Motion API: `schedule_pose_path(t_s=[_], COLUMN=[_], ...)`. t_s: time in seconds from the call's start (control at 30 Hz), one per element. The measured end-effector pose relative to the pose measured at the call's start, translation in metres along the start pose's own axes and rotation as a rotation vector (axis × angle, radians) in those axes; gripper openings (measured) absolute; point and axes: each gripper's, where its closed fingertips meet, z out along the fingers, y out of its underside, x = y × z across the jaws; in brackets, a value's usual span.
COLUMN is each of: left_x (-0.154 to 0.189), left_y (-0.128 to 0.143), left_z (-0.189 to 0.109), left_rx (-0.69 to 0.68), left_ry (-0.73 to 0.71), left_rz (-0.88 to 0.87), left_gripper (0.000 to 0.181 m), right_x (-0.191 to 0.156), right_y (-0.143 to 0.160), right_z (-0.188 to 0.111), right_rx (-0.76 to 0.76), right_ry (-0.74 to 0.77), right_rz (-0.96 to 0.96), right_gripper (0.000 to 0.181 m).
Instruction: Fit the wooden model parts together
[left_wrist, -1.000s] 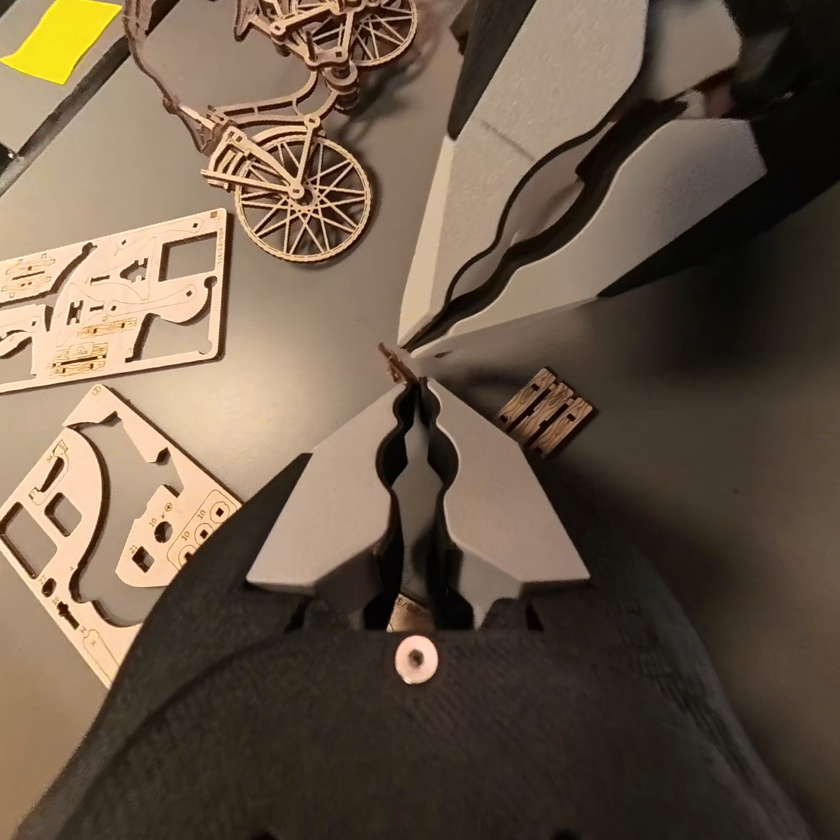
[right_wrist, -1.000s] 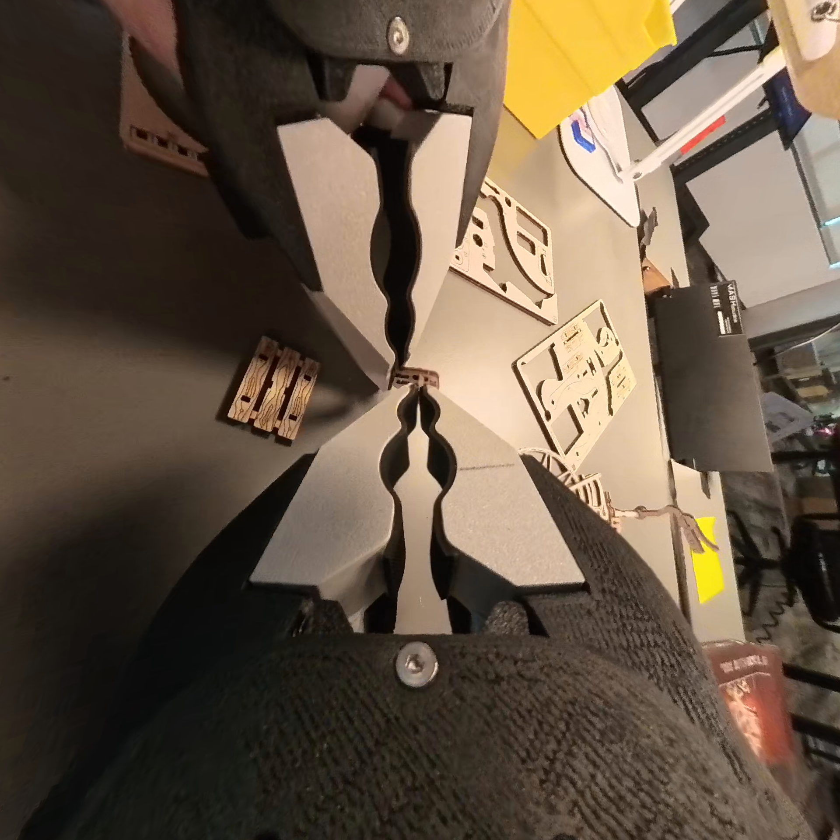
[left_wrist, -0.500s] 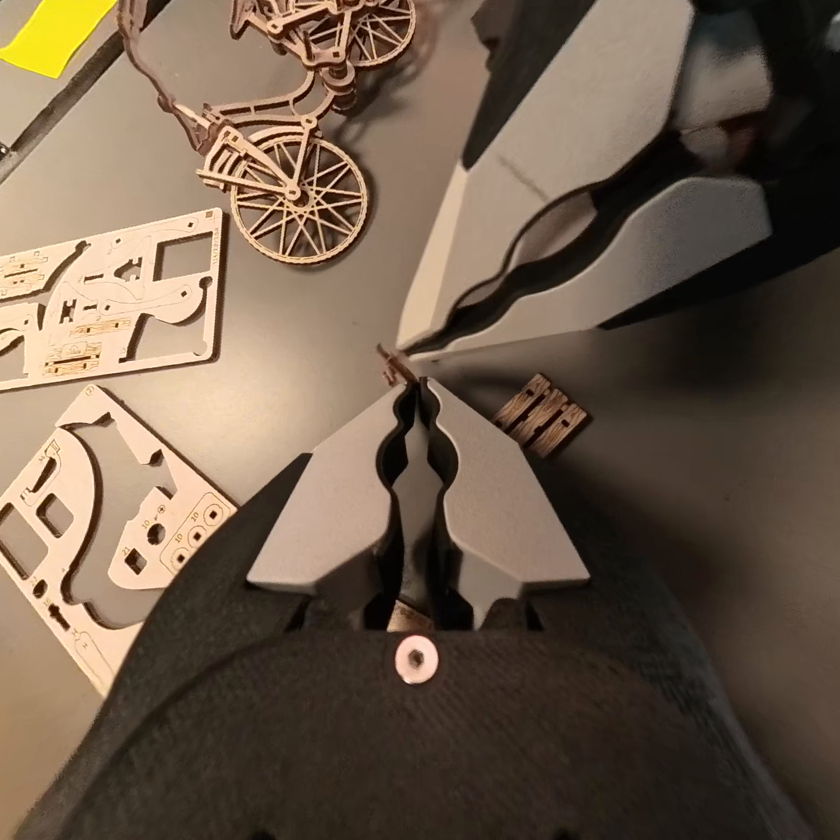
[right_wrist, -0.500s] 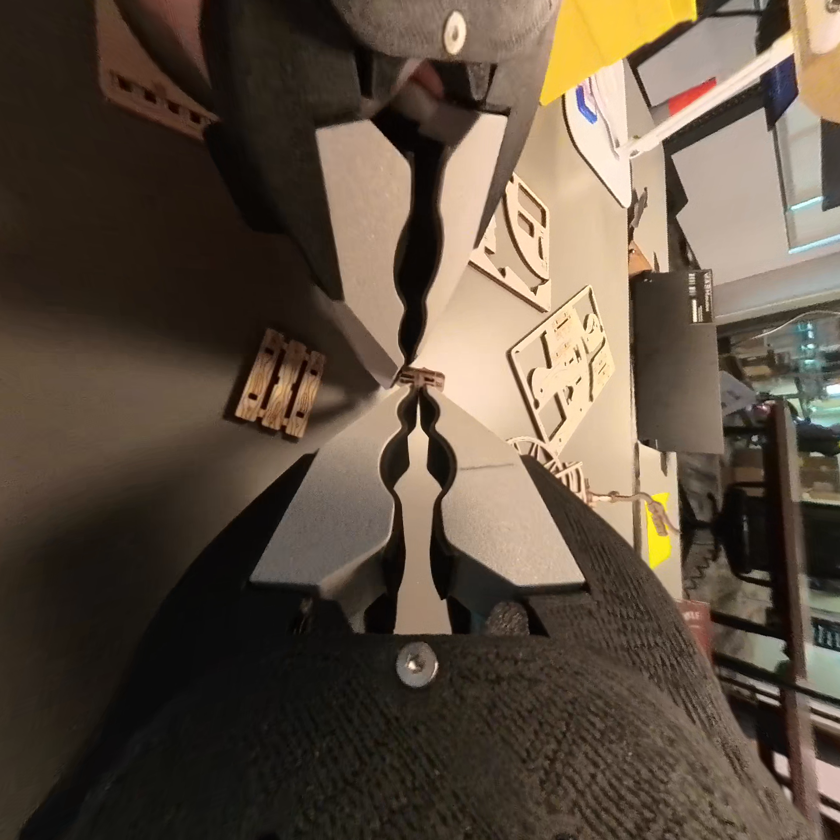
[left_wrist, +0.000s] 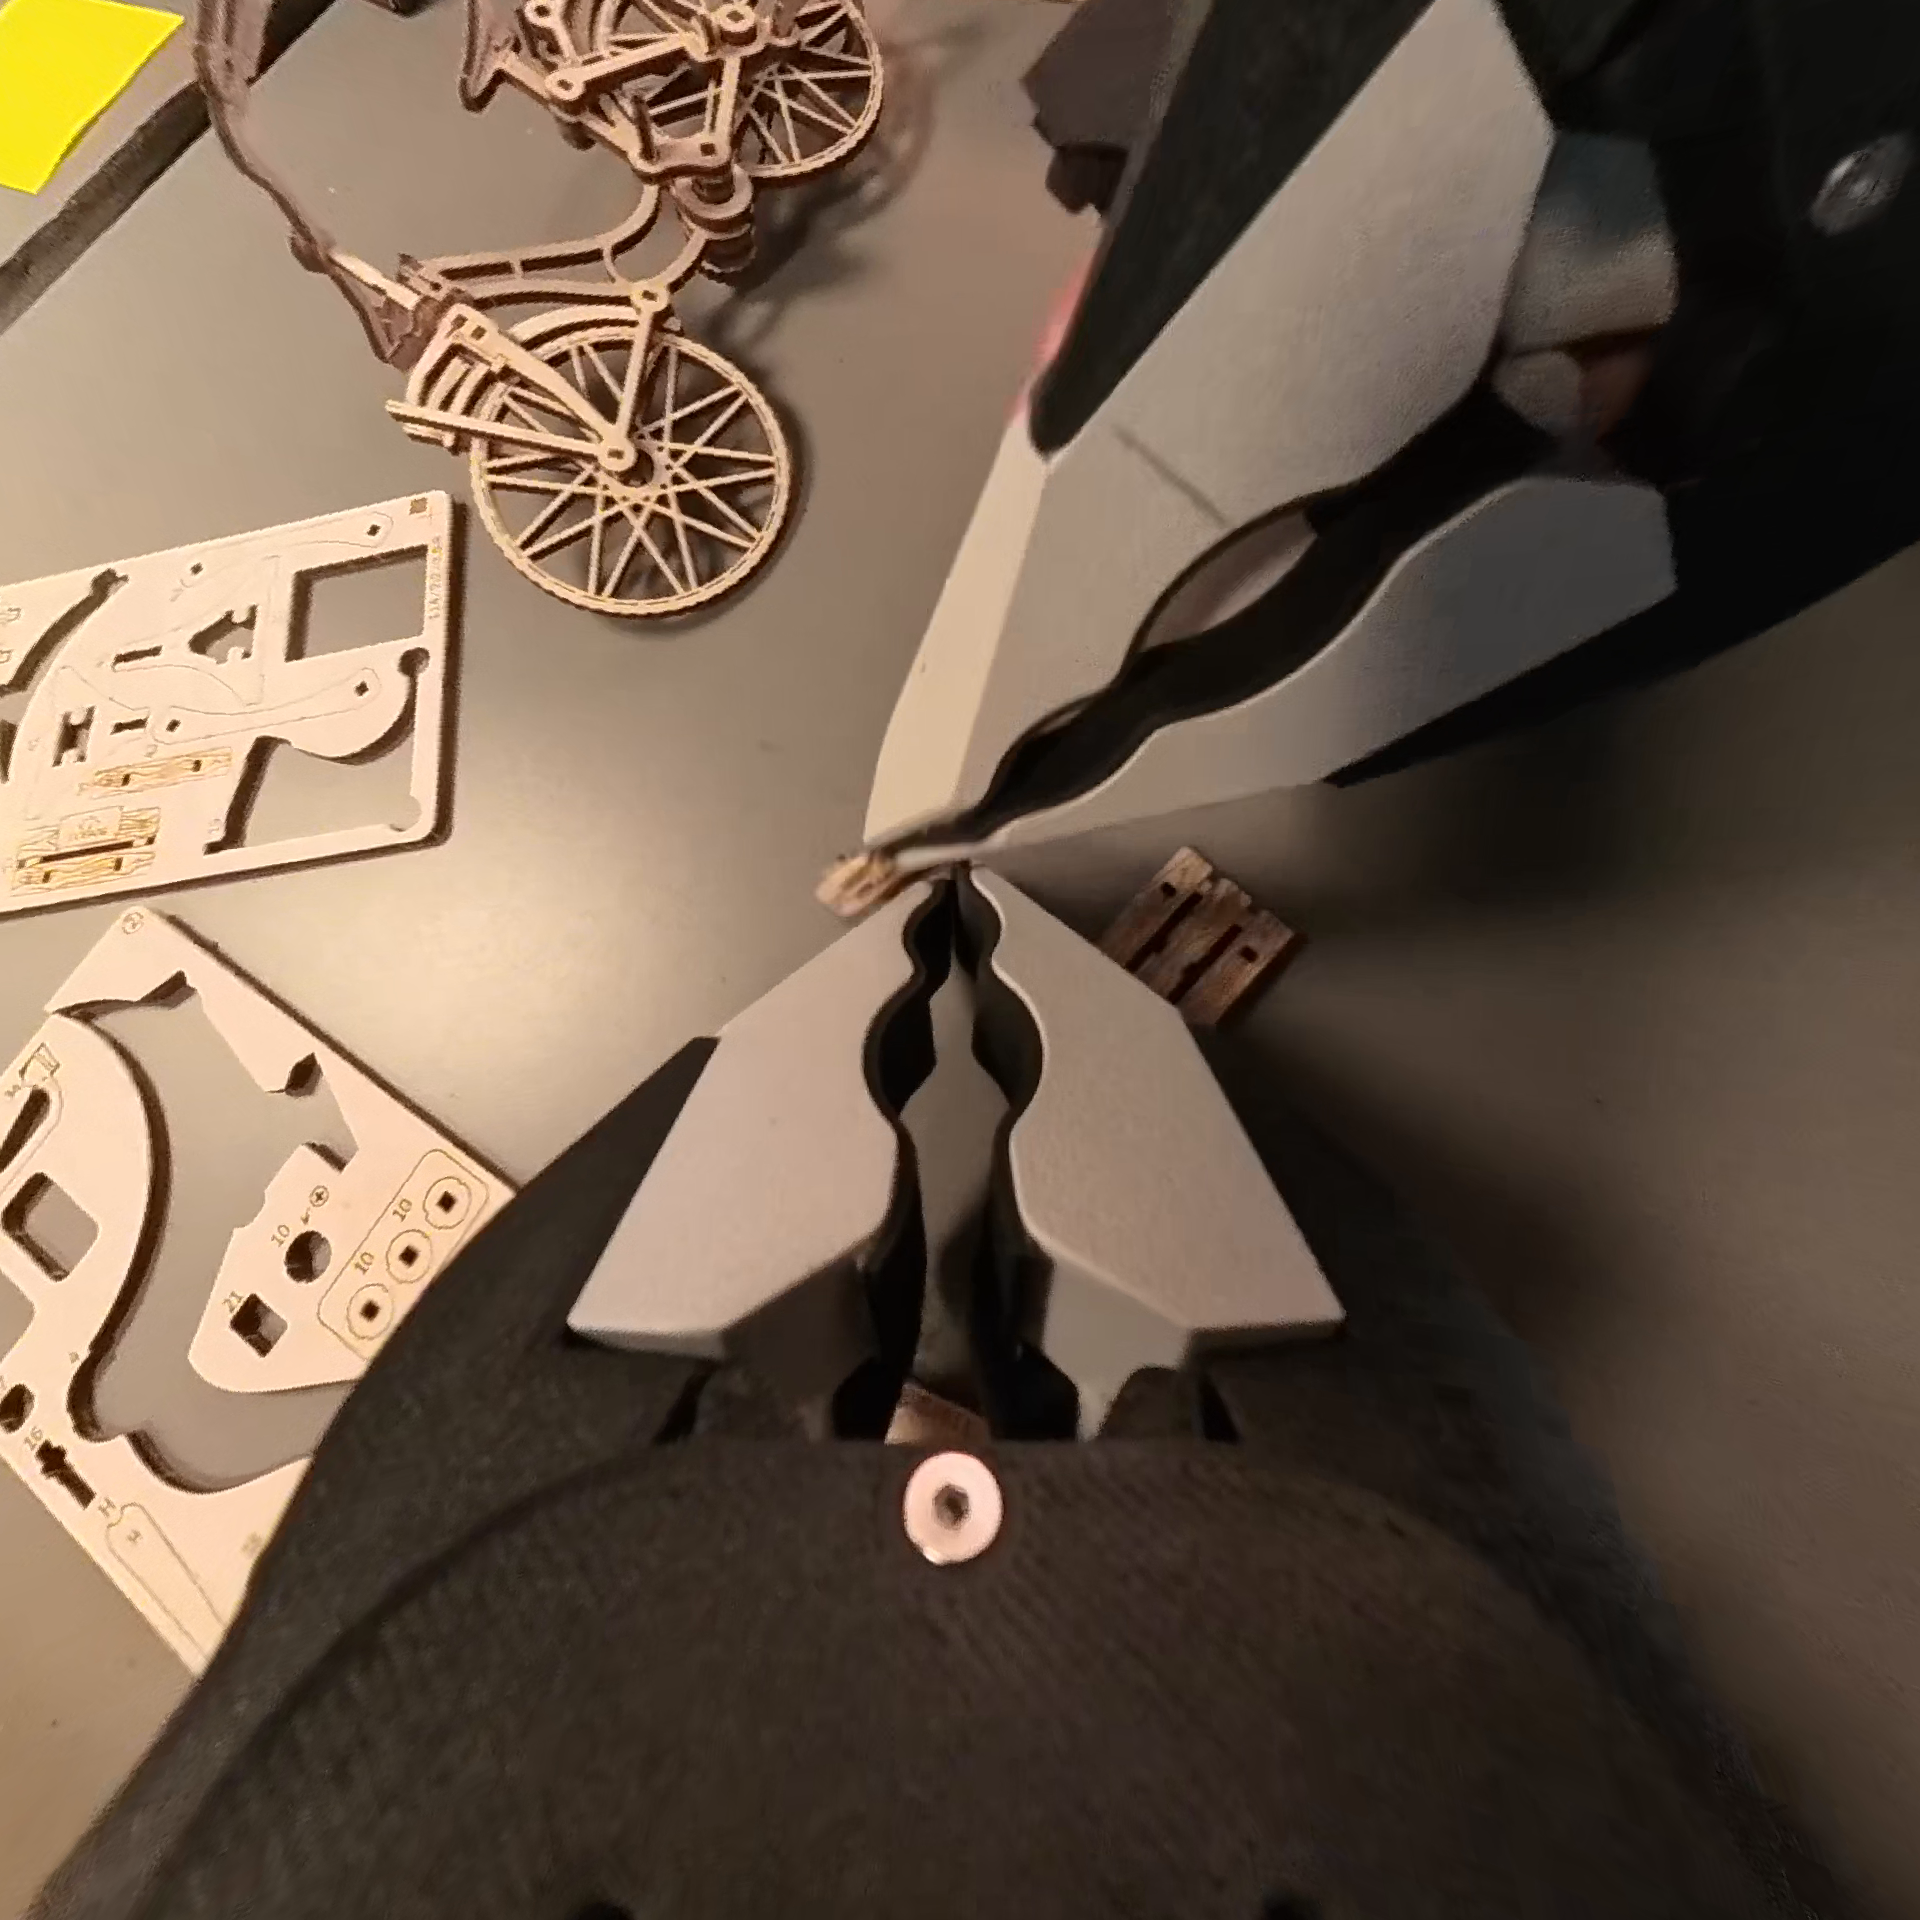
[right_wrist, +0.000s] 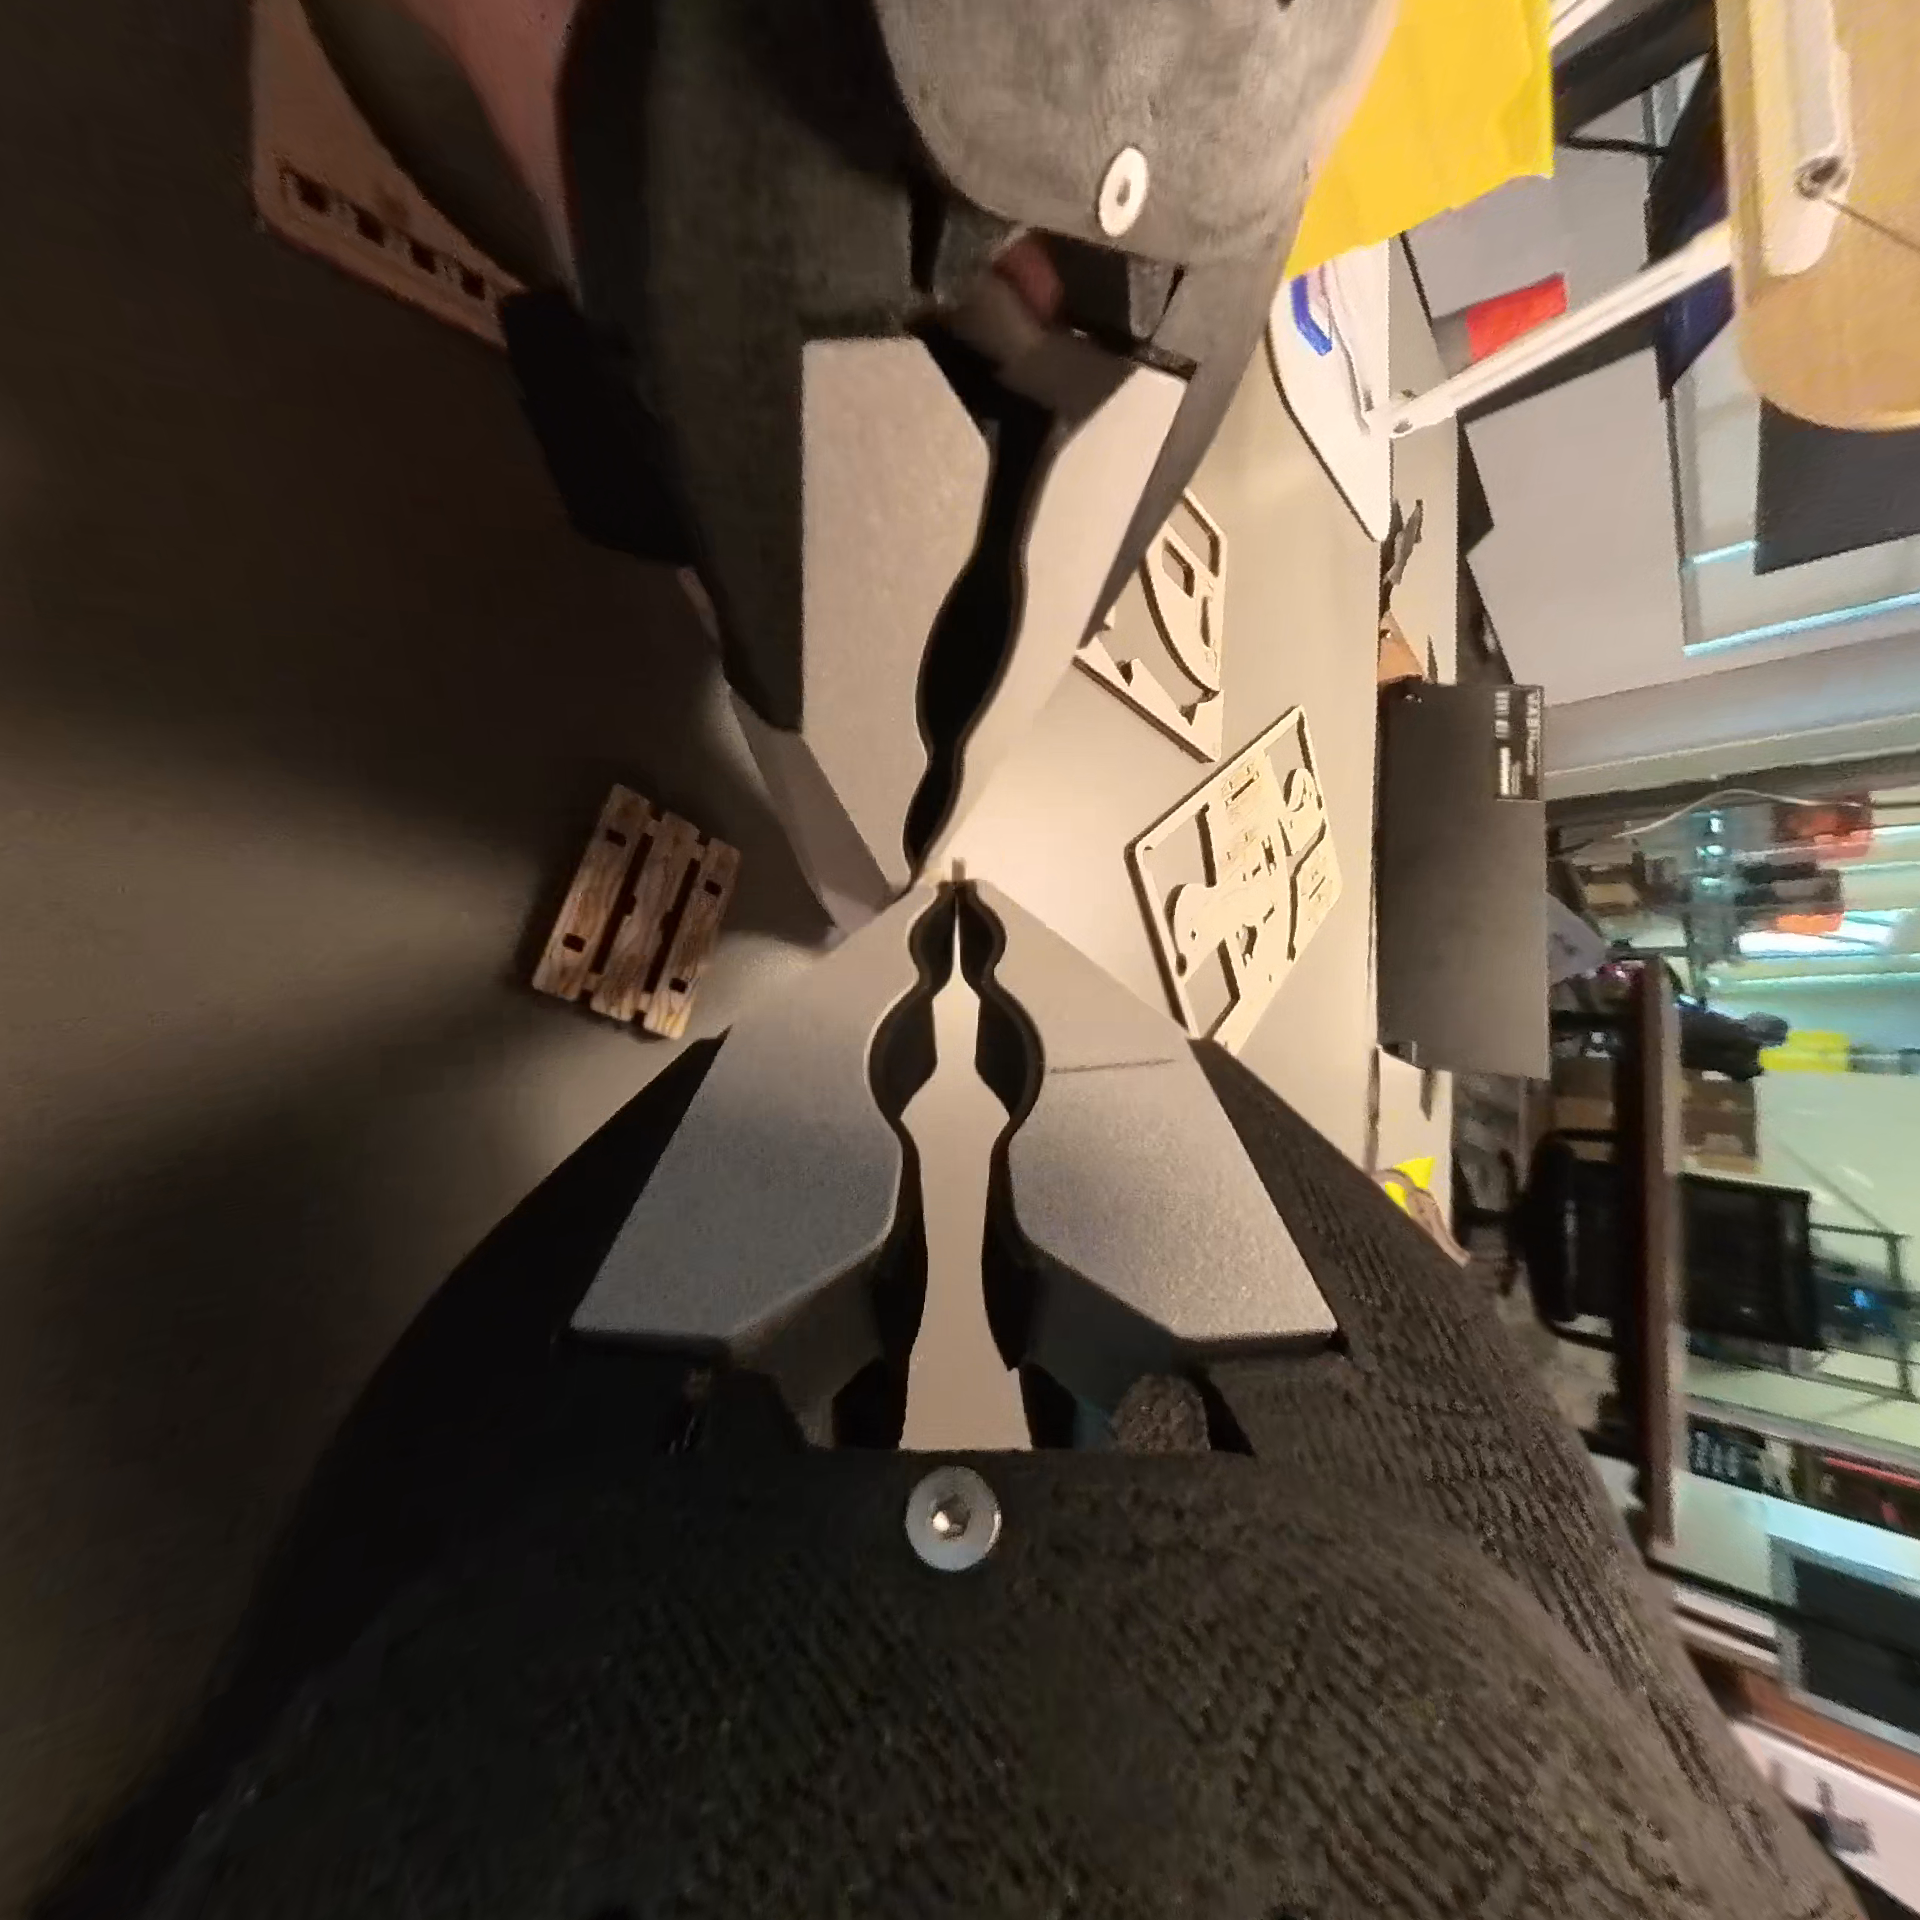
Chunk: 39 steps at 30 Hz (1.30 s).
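A small wooden part (left_wrist: 857, 883) sticks out of the shut tips of my right gripper (left_wrist: 894, 847), which reaches in from the upper right of the left wrist view. My left gripper (left_wrist: 951, 888) is shut, its tips right against the right gripper's tips and beside the part; I see nothing between them. In the right wrist view my right gripper (right_wrist: 956, 899) is shut on the part, seen only as a thin edge (right_wrist: 956, 868), and the left gripper (right_wrist: 914, 857) comes down from above, tip to tip. A slatted wooden piece (left_wrist: 1195, 951) (right_wrist: 634, 930) lies on the grey table below.
A built wooden bicycle model (left_wrist: 623, 416) lies at the back left. Two punched-out wooden sheets (left_wrist: 208, 707) (left_wrist: 208, 1195) lie to the left, also showing in the right wrist view (right_wrist: 1236, 862). A black box (right_wrist: 1455, 883) and yellow sheet (right_wrist: 1434, 114) sit farther off. Less than 4 cm separates the two grippers' tips. From the left gripper's tips to the slatted wooden piece (right_wrist: 634, 930) is close to 4 cm. The left camera catches it too, in the left wrist view (left_wrist: 1192, 941).
Both grippers stay shut and tip to tip. The right gripper has tilted, and the small part now shows its broader face in the left wrist view and only its edge in the right.
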Motion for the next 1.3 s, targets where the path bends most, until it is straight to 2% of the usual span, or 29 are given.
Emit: schedule_pose_path(t_s=[0.17, 0.23, 0.33, 0.47, 0.57, 0.6, 0.73, 0.8, 0.87, 0.93, 1.0, 1.07, 1.23, 1.3], left_x=[0.001, 0.001, -0.004, -0.034, -0.054, -0.057, -0.056, -0.054, -0.049, -0.047, -0.060, -0.074, -0.082, -0.081], left_y=[0.000, -0.001, 0.000, -0.017, -0.016, -0.016, -0.025, -0.032, -0.041, -0.055, -0.063, -0.063, -0.069, -0.070], left_z=[0.000, 0.000, 0.000, -0.025, -0.036, -0.038, -0.040, -0.043, -0.048, -0.061, -0.080, -0.098, -0.131, -0.142], left_rx=[0.005, 0.013, 0.028, 0.197, 0.247, 0.254, 0.319, 0.369, 0.437, 0.547, 0.663, 0.730, 0.851, 0.894], left_ry=[0.012, 0.020, -0.005, -0.102, -0.172, -0.188, -0.167, -0.150, -0.112, -0.105, -0.203, -0.327, -0.479, -0.546], left_rz=[-0.018, -0.030, -0.047, -0.174, -0.234, -0.238, -0.263, -0.264, -0.255, -0.245, -0.247, -0.259, -0.223, -0.180], left_gripper=[0.000, 0.000, 0.000, 0.000, 0.000, 0.002, 0.031, 0.047, 0.054, 0.055, 0.053, 0.050, 0.047, 0.037], right_x=[0.002, 0.010, 0.025, 0.035, 0.036, 0.033, 0.025, 0.023, 0.025, 0.034, 0.038, 0.039, 0.042, 0.065], right_y=[-0.001, 0.001, 0.026, 0.030, 0.036, 0.036, 0.033, 0.031, 0.026, 0.021, 0.018, 0.016, 0.001, -0.025], right_z=[0.002, 0.002, 0.002, -0.009, -0.011, -0.011, -0.009, -0.008, -0.010, -0.015, -0.017, -0.017, -0.018, -0.028], right_rx=[-0.016, 0.010, -0.027, 0.120, 0.174, 0.184, 0.201, 0.200, 0.227, 0.262, 0.277, 0.262, 0.318, 0.399], right_ry=[0.039, 0.066, 0.083, 0.022, -0.015, -0.035, -0.096, -0.101, -0.075, 0.001, 0.068, 0.096, 0.110, 0.169], right_rz=[-0.059, 0.071, 0.309, 0.601, 0.702, 0.710, 0.723, 0.710, 0.680, 0.629, 0.558, 0.527, 0.538, 0.549], right_gripper=[0.000, 0.000, 0.000, 0.000, 0.000, 0.000, 0.000, 0.000, 0.000, 0.000, 0.000, 0.000, 0.000, 0.000])
